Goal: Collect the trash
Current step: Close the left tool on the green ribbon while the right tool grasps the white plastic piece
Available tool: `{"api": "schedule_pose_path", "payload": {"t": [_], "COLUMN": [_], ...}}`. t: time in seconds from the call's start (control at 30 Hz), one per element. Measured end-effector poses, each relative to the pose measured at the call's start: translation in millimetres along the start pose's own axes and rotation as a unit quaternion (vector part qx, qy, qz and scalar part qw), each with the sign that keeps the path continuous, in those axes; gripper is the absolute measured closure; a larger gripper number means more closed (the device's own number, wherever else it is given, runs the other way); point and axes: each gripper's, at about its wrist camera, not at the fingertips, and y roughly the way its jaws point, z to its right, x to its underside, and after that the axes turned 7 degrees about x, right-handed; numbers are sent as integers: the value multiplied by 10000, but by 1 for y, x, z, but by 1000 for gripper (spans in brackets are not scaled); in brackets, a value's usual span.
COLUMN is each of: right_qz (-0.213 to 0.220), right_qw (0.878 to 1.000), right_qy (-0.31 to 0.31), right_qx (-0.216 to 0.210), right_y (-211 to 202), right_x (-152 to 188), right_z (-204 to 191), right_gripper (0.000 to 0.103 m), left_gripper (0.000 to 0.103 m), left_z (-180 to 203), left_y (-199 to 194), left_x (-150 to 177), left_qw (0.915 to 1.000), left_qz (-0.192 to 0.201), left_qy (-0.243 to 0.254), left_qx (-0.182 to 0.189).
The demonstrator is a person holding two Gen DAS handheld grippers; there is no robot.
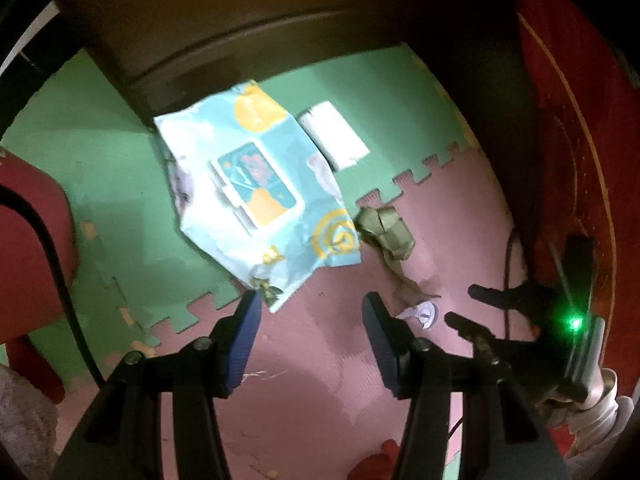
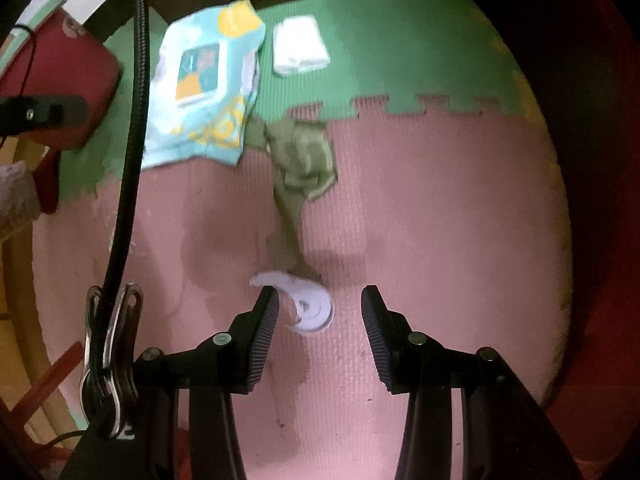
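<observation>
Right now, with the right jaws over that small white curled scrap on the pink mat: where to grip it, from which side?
From straight above. Grip the white curled scrap across its raised curled strip, not the flat round part, which lies flush on the pink mat. The right gripper stands open, its jaws either side of the scrap; probably just lower and close.

Left tool (image 1: 312, 304) pointing down, jaws apart, nothing between them, right tool (image 2: 320, 300) pointing down, jaws apart, gripping nothing
</observation>
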Motion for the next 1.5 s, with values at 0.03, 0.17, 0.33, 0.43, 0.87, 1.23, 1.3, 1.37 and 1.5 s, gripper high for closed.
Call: {"api": "schedule_pose_path", "payload": {"t": [0.03,0.17,0.33,0.43,0.87,1.23,1.3,1.37,1.5], "right_qz": [-30,-173,-231,-5,162,315,359,371,340], "right_qw": [10000,9997,9988,9985,9884,9813,9818,9812,9801], "right_qy": [26,147,438,540,1498,1889,1862,1886,1946], "right_qx": [-1,40,-38,-5,190,-210,-147,-146,-179], "right_y": [3,21,42,42,37,38,37,33,35], "right_x": [3,12,22,29,68,82,85,84,84], "right_z": [0,2,7,9,47,56,53,52,70], "right_gripper": [69,80,87,93,100,100,100,100,100], "left_gripper": [48,48,48,48,48,44,29,26,23], "left_z": [2,11,27,37,82,89,90,92,97], "left_y": [4,18,31,40,93,160,160,162,164], "left_x": [1,3,0,-4,-38,-55,-52,-49,-43], "left_qw": [10000,9998,9994,9991,9952,9829,9834,9815,9748], "left_qz": [-37,-174,-257,-284,-359,-957,-910,-916,-953], "left_qy": [25,83,207,304,906,1522,1563,1668,1998], "left_qx": [-2,14,46,48,-49,-396,-171,-196,-283]}}
